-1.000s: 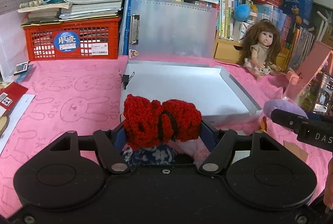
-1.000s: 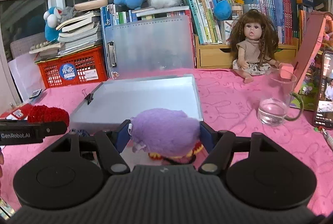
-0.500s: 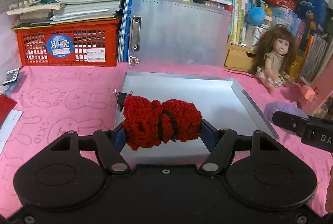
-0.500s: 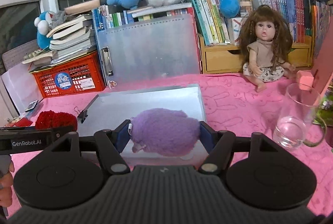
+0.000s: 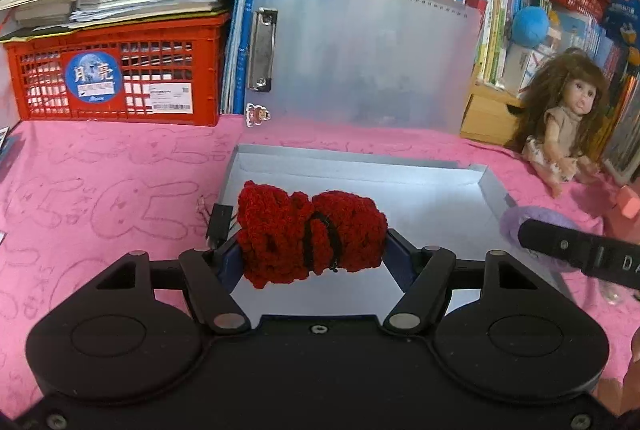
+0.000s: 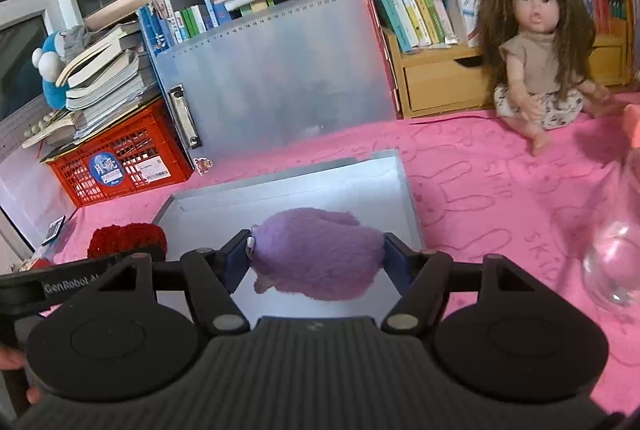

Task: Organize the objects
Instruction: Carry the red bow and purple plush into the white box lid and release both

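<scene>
My left gripper [image 5: 312, 254] is shut on a red knitted bundle [image 5: 310, 236] tied with a black band, held above the near left part of a shallow grey tray [image 5: 400, 190]. My right gripper [image 6: 316, 258] is shut on a fluffy purple plush toy [image 6: 316, 254], held above the near part of the same tray [image 6: 328, 186]. In the right wrist view the red bundle [image 6: 126, 240] and the left gripper's black body show at the left. In the left wrist view the purple toy [image 5: 536, 216] shows at the right behind the right gripper's body.
A pink cloth with rabbit drawings [image 5: 100, 190] covers the table. Behind the tray stand a clear clipboard [image 5: 360, 54], a red crate [image 5: 112, 74] under stacked books, shelves of books and plush toys. A doll [image 6: 536, 46] sits at the right; a glass mug [image 6: 616, 266] stands near it.
Both grippers have moved forward with their loads, from the tray's near edge to over its floor. The tray, clipboard and doll look nearer in both views.
</scene>
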Demonstrator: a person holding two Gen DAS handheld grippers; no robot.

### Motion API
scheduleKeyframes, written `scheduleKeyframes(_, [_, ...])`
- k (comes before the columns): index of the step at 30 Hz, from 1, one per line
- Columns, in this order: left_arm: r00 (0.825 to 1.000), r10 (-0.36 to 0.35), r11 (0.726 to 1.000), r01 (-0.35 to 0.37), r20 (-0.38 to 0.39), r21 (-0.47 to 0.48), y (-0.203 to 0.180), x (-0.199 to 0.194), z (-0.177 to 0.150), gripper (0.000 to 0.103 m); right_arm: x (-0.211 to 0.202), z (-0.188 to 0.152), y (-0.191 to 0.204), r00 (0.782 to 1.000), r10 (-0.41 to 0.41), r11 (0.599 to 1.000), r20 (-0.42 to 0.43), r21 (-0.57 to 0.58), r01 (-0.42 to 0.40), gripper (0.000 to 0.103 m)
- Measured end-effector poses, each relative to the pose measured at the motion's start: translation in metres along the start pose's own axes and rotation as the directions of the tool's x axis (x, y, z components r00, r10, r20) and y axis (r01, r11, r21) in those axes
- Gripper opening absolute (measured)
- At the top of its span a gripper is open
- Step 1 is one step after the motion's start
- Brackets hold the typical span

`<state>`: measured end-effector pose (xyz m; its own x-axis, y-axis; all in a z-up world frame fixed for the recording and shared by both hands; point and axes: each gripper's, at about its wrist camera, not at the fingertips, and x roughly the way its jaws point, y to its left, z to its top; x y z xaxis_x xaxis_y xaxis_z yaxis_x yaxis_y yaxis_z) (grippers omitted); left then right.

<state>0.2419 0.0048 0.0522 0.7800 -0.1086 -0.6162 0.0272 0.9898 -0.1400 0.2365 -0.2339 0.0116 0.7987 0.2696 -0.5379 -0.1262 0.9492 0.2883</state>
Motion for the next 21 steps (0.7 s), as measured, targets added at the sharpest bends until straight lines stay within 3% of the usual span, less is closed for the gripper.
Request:
scheduleKeyframes(7, [0.998,0.014,1.000,-0.013,-0.068,0.014,-0.003,0.029,-0.008,0.068,0.033,-0.002,0.001,0.998,-0.036,0.999,-0.053,-0.022,0.035,0.071])
scheduleKeyframes(21, [0.993,0.037,0.997,-0.030,-0.114,0.066,-0.009,0.047,-0.018,0.069,0.053,-0.017,0.004,0.994,-0.045,0.998,-0.103,-0.054,0.040,0.071])
